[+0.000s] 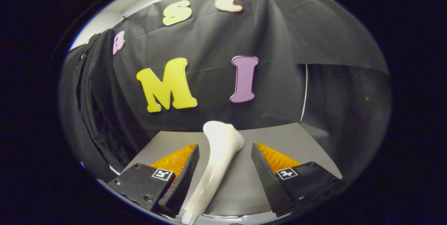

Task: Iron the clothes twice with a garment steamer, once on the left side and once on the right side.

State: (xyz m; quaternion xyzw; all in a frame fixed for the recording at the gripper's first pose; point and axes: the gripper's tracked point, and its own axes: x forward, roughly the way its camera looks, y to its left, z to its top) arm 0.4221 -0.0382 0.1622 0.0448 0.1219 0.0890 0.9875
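Two fingers of the claw stand spread around the white garment steamer, lying on the grey counter at lower centre, handle toward the claw for pickup. Dark clothes hang at far left, awaiting steaming.

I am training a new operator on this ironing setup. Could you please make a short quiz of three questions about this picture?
1. True or false: the gripper is shut on the white steamer.
2. Where does the dark garment hang? A) far left of the fingers, by the booth wall B) between the fingers C) flat on the grey table
3. Fill in: the steamer lies ______ the two fingers.

Key
1. False: the fingers stand apart, and the steamer leans by one, clear of the other.
2. A
3. between
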